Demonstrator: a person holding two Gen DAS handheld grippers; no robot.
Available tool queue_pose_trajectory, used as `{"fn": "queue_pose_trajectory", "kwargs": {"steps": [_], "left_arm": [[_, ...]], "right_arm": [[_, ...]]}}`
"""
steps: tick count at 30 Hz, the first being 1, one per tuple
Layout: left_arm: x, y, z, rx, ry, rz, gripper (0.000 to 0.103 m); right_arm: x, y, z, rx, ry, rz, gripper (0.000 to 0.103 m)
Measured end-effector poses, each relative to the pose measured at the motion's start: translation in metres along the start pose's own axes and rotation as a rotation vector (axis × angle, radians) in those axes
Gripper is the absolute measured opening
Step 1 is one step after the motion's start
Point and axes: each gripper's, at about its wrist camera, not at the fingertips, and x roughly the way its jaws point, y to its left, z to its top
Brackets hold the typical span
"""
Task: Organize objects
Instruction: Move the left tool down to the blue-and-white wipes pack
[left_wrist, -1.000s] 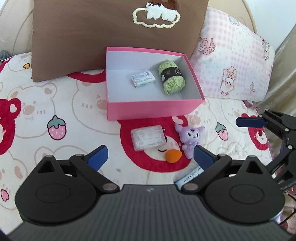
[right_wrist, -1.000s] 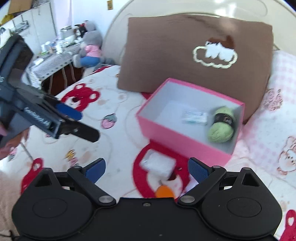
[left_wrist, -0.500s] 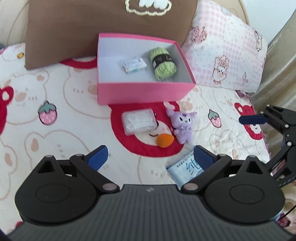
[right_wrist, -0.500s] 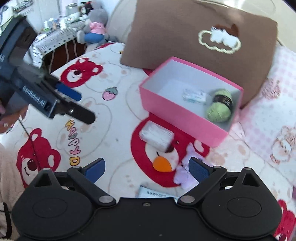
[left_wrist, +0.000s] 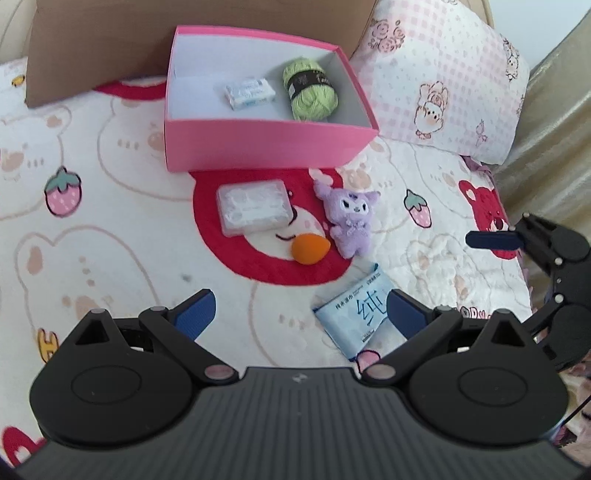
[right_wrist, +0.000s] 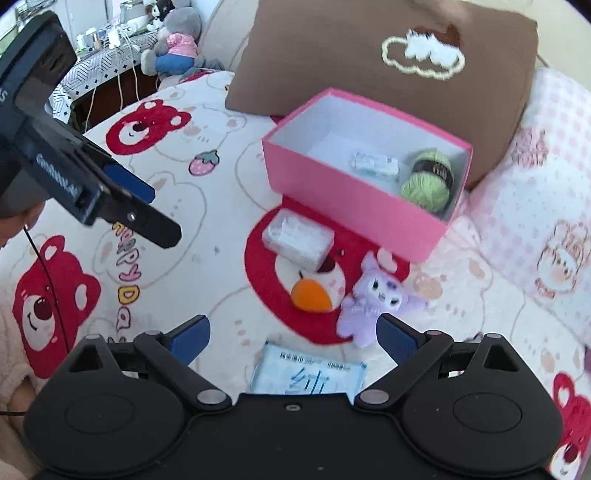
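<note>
A pink box (left_wrist: 266, 149) (right_wrist: 351, 206) on the bed holds a green yarn ball (left_wrist: 310, 90) (right_wrist: 430, 181) and a small white packet (left_wrist: 250, 91) (right_wrist: 375, 165). In front of it lie a clear plastic case (left_wrist: 253, 206) (right_wrist: 297, 238), an orange sponge (left_wrist: 309, 249) (right_wrist: 310, 295), a purple plush (left_wrist: 349, 219) (right_wrist: 373, 301) and a blue tissue pack (left_wrist: 354, 310) (right_wrist: 306, 374). My left gripper (left_wrist: 299, 310) is open and empty above the bedspread. My right gripper (right_wrist: 293, 334) is open and empty, over the tissue pack.
A brown pillow (right_wrist: 388, 66) stands behind the box and a pink checked pillow (left_wrist: 443, 81) to its right. The other gripper shows at the right edge (left_wrist: 546, 258) and at the left (right_wrist: 74, 166). A cluttered table (right_wrist: 103, 51) stands beyond the bed.
Both grippers have pulled back and up from the box, so the loose objects and the tissue pack have come into view. Both stay open.
</note>
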Motion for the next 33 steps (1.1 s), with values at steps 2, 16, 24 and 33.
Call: {"fn": "queue_pose_trajectory", "kwargs": {"steps": [2, 16, 24, 33], "left_arm": [[0.008, 0.0, -0.005, -0.004, 0.017, -0.006, 0.1], [0.058, 0.005, -0.03, -0.037, 0.062, -0.001, 0.1], [0.076, -0.005, -0.045, -0.034, 0.048, 0.033, 0.1], [0.103, -0.017, -0.06, -0.036, 0.042, 0.033, 0.099]], "right_arm": [[0.005, -0.003, -0.008, 0.021, 0.0, -0.001, 0.098], [0.039, -0.041, -0.047, 0.159, 0.007, -0.031, 0.097], [0.042, -0.054, -0.052, 0.24, 0.013, -0.027, 0.098], [0.068, -0.057, -0.064, 0.246, 0.055, -0.034, 0.079]]}}
